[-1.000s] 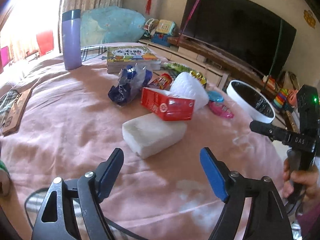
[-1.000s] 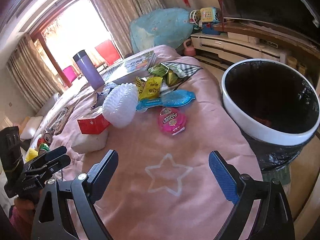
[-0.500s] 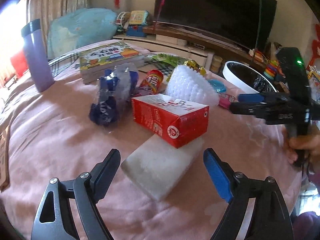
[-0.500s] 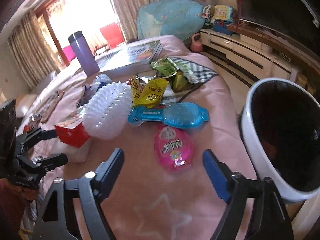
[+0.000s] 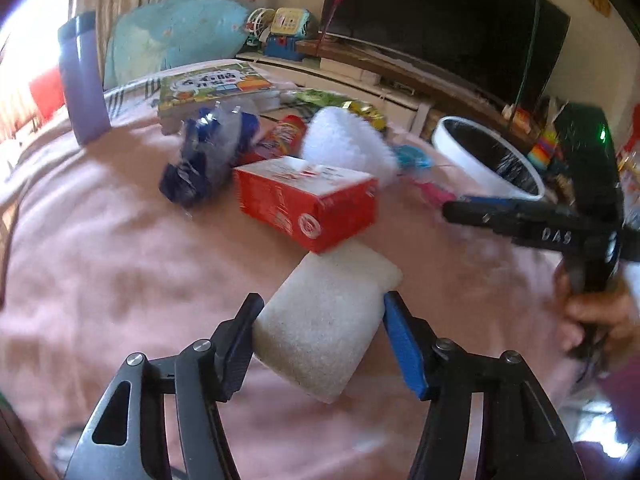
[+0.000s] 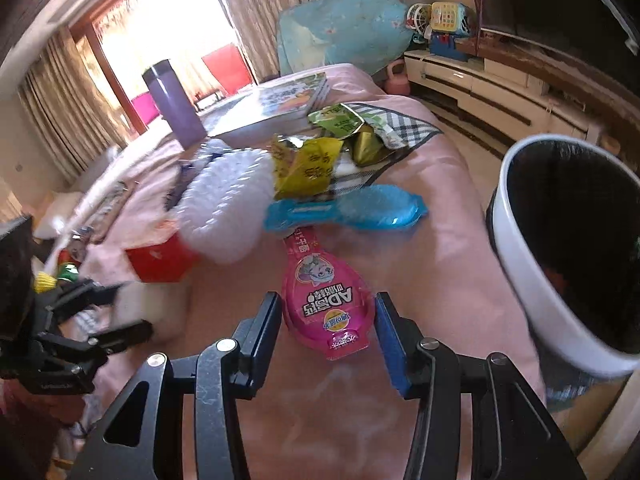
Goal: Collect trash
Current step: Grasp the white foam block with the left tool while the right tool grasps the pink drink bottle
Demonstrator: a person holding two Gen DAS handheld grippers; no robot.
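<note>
Pink cloth (image 5: 100, 240) covers the table that fills the left wrist view, with a dark television and a low cabinet behind it. The left gripper (image 5: 320, 316) reaches down over the near edge; its jaws are closing with a white foam block (image 5: 324, 320) between them, and both pads sit right at the block's sides, though blur hides whether they press yet. Just beyond the block, and resting partly on it, lies a red carton (image 5: 308, 204). Behind that sit a crumpled blue wrapper (image 5: 204, 160), a white bristly brush (image 5: 344, 144), a picture book (image 5: 212, 84) and an upright purple flask (image 5: 82, 80). A white-rimmed bin (image 5: 472, 156) lined in black stands off the table's right side. The right gripper, held in a hand (image 5: 600, 320), enters from the right.

Over in the right wrist view, the same pink cloth runs toward curtains and a bright window. The right gripper (image 6: 328, 320) is closing around a pink snack packet (image 6: 324, 304) that lies flat on the cloth between its pads; contact cannot be judged. Beyond the packet lie a blue packet (image 6: 352, 208), a yellow wrapper (image 6: 308, 168) and the white brush. The bin stands close on the right, beside the table.
</note>
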